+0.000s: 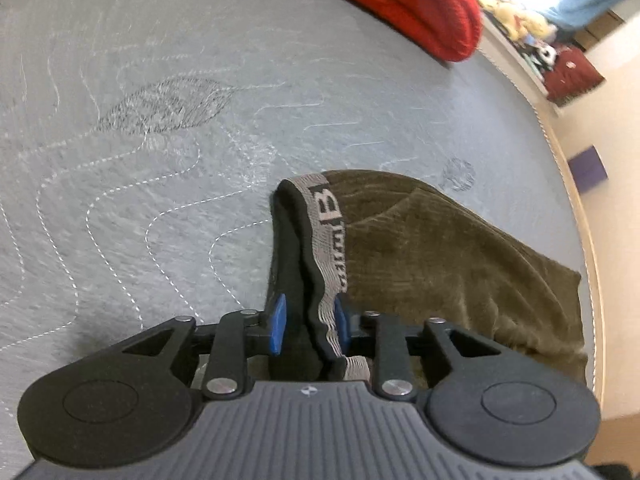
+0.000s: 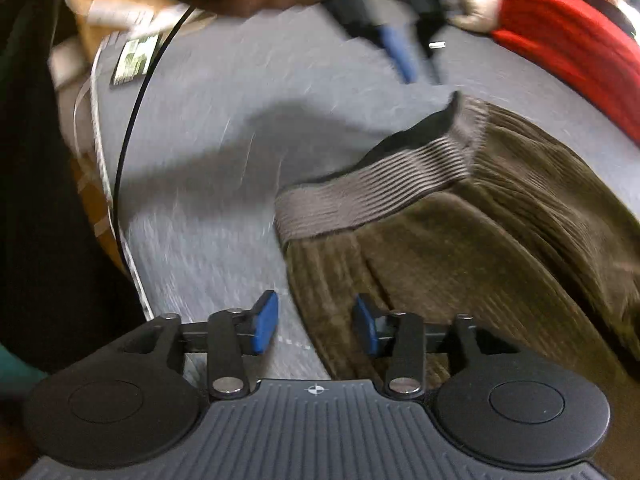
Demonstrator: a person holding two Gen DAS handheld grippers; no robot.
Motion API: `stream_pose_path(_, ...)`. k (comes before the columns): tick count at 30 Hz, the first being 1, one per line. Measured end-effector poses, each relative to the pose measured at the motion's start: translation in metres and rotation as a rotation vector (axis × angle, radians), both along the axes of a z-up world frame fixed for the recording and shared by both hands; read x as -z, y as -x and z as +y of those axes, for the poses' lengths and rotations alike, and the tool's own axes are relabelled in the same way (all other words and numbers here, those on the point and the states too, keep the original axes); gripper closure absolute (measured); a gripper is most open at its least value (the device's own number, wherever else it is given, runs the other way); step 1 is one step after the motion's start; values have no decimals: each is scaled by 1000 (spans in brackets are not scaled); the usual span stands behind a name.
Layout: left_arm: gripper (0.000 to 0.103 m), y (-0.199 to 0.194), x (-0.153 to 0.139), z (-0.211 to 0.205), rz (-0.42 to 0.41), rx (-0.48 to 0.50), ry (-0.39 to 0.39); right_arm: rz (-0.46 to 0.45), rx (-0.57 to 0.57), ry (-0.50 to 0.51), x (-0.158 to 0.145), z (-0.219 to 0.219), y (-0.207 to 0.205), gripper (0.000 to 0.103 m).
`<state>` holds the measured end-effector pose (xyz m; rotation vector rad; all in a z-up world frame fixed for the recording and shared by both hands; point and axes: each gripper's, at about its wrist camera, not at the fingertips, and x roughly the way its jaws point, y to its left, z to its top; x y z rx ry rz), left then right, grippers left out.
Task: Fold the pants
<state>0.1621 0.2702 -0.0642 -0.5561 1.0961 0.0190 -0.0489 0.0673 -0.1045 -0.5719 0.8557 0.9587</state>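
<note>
The olive-brown corduroy pants [image 1: 440,248] lie on the grey quilted bed [image 1: 160,160], with a grey elastic waistband [image 1: 326,220] and black lining. My left gripper [image 1: 308,324] is shut on the waistband, which runs up between its blue pads. In the right wrist view the pants [image 2: 460,260] lie to the right with the waistband [image 2: 372,196] raised at its far end. My right gripper [image 2: 316,324] is open and empty, low over the pants' near edge. The left gripper [image 2: 396,52] shows blurred at the top of that view.
A red knitted garment [image 1: 420,0] lies at the far side of the bed, also in the right wrist view [image 2: 572,44]. The bed edge [image 1: 580,208] runs down the right, with floor, a purple box [image 1: 588,168] and clutter beyond. A black cable [image 2: 132,120] hangs at the left.
</note>
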Motion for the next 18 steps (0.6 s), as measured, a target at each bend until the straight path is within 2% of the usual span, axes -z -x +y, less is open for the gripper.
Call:
stream_pose_path(3, 66, -15, 13, -2, 28, -11, 10, -49, -59, 50, 9, 7, 5, 58)
stream_pose_path(5, 56, -24, 21, -4, 42, -16, 6, -44, -58, 54, 6, 9, 2, 62)
stream_pose_path(6, 54, -28, 25, -5, 51, -18, -3, -36, -50, 49, 4, 9, 0, 71)
stream_pose_path(8, 47, -37, 34, -7, 79, -23, -24, -21, -37, 46, 4, 9, -7, 80)
stream_pose_path(9, 47, -40, 38, -8, 89, -24, -24, -5, -39, 36, 3, 9, -9, 91)
stream_pose_path(10, 47, -44, 43, -9, 99, -22, -28, 20, -47, 23, 1, 7, -11, 94)
stream_pose_path(14, 47, -55, 53, -16, 104, -9, -2, 48, -58, -60, -17, 0, -14, 96)
stream_pose_path(18, 42, -66, 52, -31, 95, 37, -55, 39, -69, -159, -40, -15, -12, 96)
